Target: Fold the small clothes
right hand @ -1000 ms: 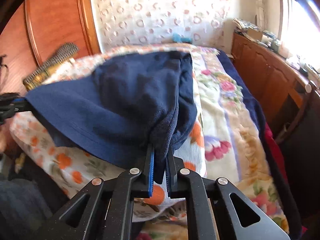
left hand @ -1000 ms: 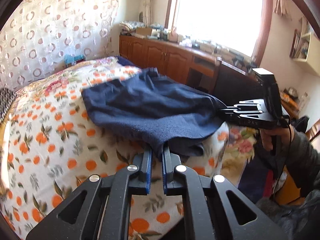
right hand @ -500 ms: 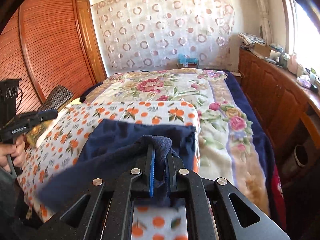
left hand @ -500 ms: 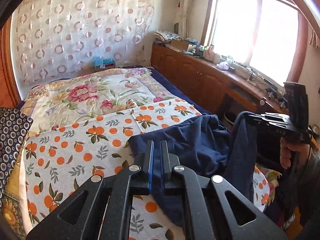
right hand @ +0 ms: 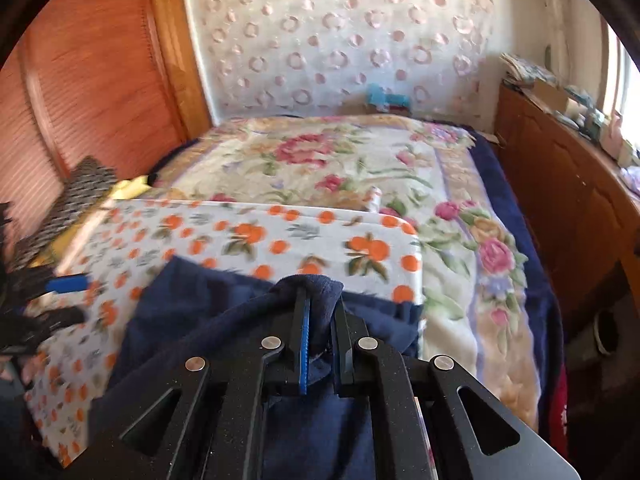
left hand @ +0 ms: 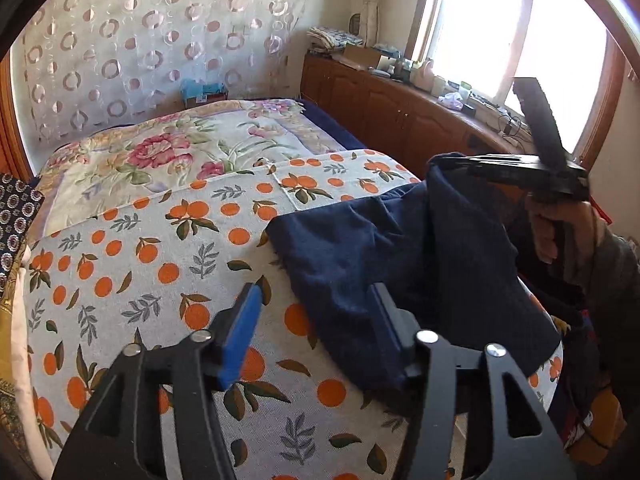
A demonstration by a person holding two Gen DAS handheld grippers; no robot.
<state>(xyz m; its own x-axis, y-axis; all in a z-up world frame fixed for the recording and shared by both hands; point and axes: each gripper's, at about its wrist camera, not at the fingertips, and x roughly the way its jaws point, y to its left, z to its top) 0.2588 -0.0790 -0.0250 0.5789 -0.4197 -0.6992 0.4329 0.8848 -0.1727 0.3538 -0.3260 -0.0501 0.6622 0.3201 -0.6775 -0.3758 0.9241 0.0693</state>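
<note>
The left gripper (left hand: 316,312) has just released and gapes wide; the right gripper (right hand: 320,320) still pinches the navy garment (left hand: 400,260), 1 corner laid.

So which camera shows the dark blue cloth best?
The left wrist view: the navy garment lies spread over the orange-print sheet. The right wrist view shows only a bunched part pinched in the right gripper.

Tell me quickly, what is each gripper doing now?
Left gripper: open, holding nothing.
Right gripper: closed on the navy garment.
</note>
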